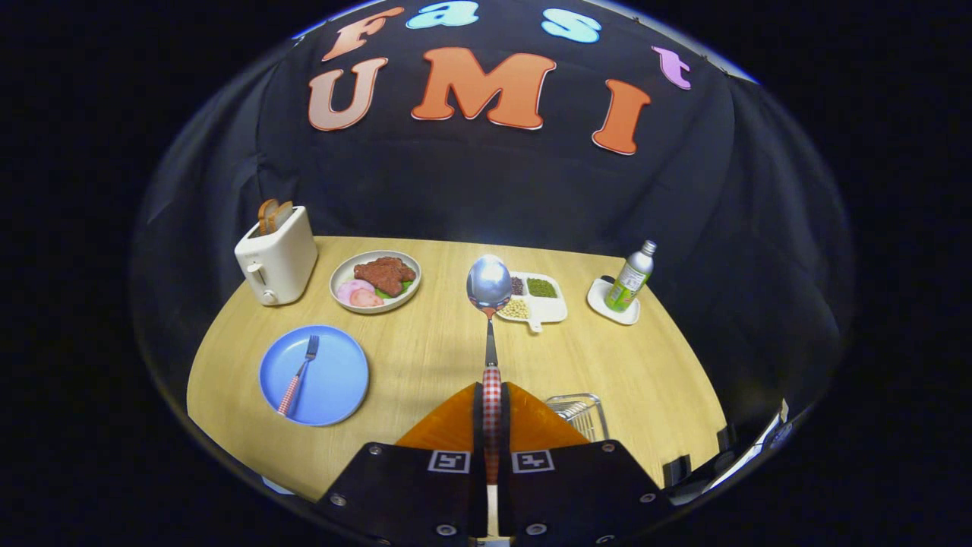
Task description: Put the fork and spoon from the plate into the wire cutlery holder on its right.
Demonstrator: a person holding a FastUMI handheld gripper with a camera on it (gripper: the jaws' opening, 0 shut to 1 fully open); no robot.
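Fingers of the hand-held gripper (492, 406) are clamped on the red-checked handle of the metal spoon (489, 285), whose bowl points far ahead over the wooden table (425, 357). Left lies the round blue plate (314, 375) holding the checked-handled fork (298, 374); the wire cutlery holder (581, 414) sits just right of the fingers.

table (425, 357) | toaster (276, 258) | blue plate (334, 380) | food plate (342, 282) | divided tray (558, 310) | coaster (601, 298) | wire holder (581, 414)
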